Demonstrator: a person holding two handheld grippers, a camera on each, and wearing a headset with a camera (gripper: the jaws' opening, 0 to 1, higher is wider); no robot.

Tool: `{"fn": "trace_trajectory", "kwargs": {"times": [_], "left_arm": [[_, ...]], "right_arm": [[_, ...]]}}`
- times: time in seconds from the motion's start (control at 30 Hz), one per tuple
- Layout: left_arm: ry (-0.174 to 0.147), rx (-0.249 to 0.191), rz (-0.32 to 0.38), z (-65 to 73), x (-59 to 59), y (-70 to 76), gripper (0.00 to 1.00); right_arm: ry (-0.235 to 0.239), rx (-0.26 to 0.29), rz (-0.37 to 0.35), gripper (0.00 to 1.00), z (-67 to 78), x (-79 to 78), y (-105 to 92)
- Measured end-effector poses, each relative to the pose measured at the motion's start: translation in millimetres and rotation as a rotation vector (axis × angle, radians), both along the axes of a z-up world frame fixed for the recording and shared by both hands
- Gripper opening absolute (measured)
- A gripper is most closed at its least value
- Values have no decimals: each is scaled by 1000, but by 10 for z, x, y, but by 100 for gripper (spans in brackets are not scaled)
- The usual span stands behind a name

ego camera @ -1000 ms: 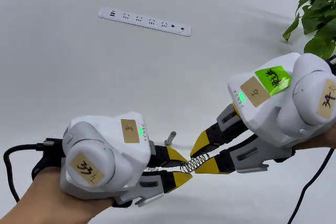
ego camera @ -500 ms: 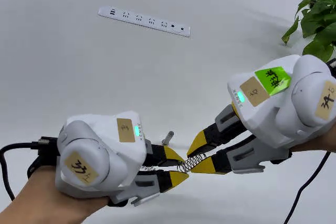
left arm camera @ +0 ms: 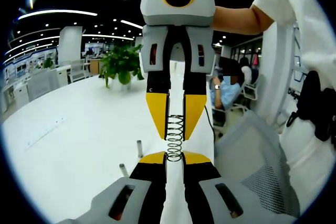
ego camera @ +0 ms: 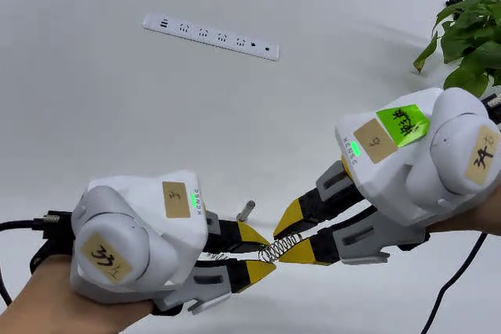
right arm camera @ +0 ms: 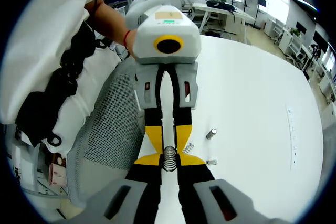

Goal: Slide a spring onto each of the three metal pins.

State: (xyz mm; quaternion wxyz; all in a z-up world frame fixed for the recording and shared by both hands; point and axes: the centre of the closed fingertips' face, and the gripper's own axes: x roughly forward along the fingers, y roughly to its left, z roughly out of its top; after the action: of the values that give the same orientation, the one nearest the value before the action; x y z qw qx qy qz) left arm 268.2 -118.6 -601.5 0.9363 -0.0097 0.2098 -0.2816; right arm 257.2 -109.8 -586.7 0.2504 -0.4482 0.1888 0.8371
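Both pairs of tongs are drifting a touch toward the lower left of the head view, and the nose-to-nose meeting is holding. Look at the spring [left arm camera: 174, 135]: it is hanging in the air between the two sets of yellow tips, low in the centre of the frame. It is looking thin, light and bouncy, likely to buckle or shoot away if squeezed hard. I'd be taking it lightly by the rear coils, leaving the leading mouth free.

The right tongs [right arm camera: 169, 160] are pinching those coils and slanting down from the right edge. The left tongs [ego camera: 268, 253] are reaching in level from the lower left, pressed together on what seems to be a pin [ego camera: 219, 256], stiff and smooth.

Another pin [ego camera: 246, 210] is standing on the counter [ego camera: 235, 115] just behind.
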Motion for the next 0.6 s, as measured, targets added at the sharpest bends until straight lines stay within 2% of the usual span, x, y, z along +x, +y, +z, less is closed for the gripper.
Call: {"fn": "trace_trajectory", "kwargs": {"times": [0.17,0.27,0.6], "left_arm": [[-12,-12,7,63,-14,19,12],[-15,-3,15,79,-28,46,15],[-8,9,54,94,-184,179,22]], "right_arm": [[-4,1,-2,12,-1,3,0],[-3,3,-3,12,5,-4,0],[-16,29,-48,12,61,88,43]]}}
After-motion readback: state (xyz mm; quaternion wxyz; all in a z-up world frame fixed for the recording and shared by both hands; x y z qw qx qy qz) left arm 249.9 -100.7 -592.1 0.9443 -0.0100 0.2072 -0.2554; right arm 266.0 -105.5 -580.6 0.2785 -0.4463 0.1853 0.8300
